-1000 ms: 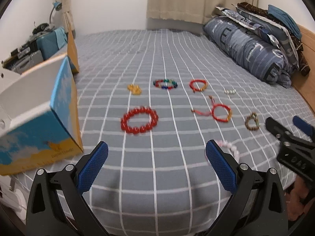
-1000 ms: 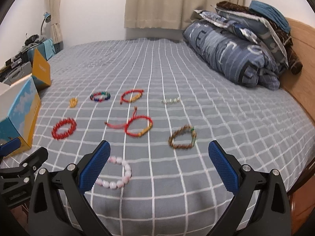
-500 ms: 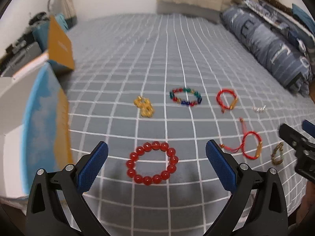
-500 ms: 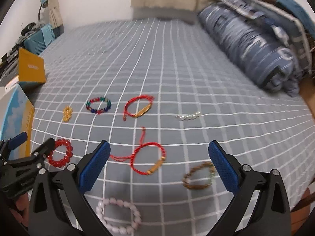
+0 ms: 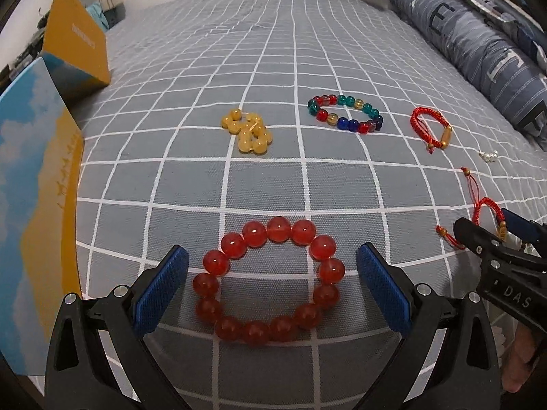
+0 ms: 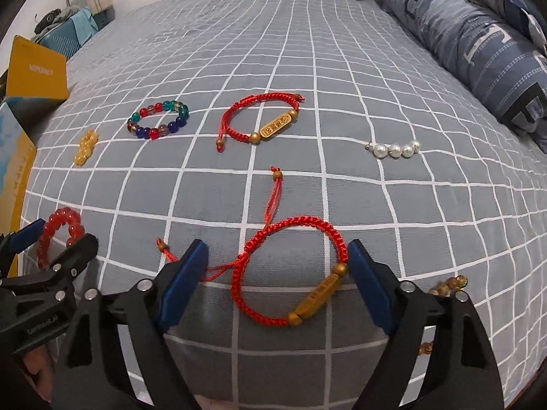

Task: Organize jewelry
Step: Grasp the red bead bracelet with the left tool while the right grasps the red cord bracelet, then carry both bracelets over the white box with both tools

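Our left gripper (image 5: 271, 288), jaws spread, straddles the red bead bracelet (image 5: 266, 282): hard, slippery, rolling beads, so we pinch across one side. Beside it, our right gripper (image 6: 278, 282) has just been closing around the limp red cord bracelet (image 6: 290, 270), nothing clamped yet.

Seven pieces of jewelry lie flat on the grey checked bed (image 6: 307, 51). Taking the red cord bracelet with a gold bar (image 6: 294, 270) as landmark: beyond it lies a second red cord bracelet (image 6: 263, 119), also with a gold bar. Left of that is a multicoloured glass-bead bracelet (image 5: 345, 114), further left a bunched yellow bead bracelet (image 5: 248, 131). A big red bead bracelet (image 5: 266, 282) lies well to the landmark's left. A short pearl string (image 6: 395, 149) lies beyond-right, a brown bead bracelet (image 6: 448, 285) just right.
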Action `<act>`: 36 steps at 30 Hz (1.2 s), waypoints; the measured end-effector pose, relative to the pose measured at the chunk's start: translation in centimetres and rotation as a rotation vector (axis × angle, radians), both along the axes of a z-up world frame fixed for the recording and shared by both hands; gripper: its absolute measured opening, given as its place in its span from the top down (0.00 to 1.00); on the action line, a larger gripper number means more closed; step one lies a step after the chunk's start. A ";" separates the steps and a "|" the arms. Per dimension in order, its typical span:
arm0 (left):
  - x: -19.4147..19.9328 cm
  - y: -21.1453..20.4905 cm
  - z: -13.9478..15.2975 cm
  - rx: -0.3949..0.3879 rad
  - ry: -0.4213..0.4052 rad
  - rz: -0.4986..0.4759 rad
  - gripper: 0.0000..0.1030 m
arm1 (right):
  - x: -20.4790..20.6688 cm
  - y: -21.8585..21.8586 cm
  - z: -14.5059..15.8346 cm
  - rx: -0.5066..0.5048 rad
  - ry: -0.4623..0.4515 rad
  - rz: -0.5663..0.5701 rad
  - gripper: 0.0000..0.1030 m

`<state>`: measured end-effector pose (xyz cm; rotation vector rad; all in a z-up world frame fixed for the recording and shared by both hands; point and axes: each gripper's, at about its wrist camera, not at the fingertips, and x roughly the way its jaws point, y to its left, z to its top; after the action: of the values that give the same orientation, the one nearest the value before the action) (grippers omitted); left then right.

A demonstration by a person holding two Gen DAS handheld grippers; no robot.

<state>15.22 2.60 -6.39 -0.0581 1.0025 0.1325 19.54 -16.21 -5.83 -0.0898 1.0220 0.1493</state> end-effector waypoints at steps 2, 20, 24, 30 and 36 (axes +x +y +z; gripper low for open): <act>0.2 0.1 0.0 -0.005 -0.002 0.000 0.06 | 0.0 -0.1 0.1 0.015 0.000 -0.007 0.37; -1.5 0.1 1.1 -0.082 -0.027 -0.057 0.75 | -0.7 -0.2 0.5 0.005 -0.027 -0.023 0.93; -1.7 0.4 1.4 -0.106 -0.046 -0.057 0.85 | -0.8 -0.2 0.7 0.005 -0.041 -0.029 0.93; -1.9 0.4 2.1 -0.101 -0.068 -0.063 0.87 | -1.1 -0.2 1.3 -0.003 -0.071 -0.037 0.93; -2.2 0.5 2.5 -0.101 -0.080 -0.064 0.87 | -1.4 -0.3 1.7 -0.014 -0.090 -0.043 0.93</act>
<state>13.02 3.11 -3.88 -0.1232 0.9297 0.0208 18.18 -16.53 -4.09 -0.0866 0.9343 0.0978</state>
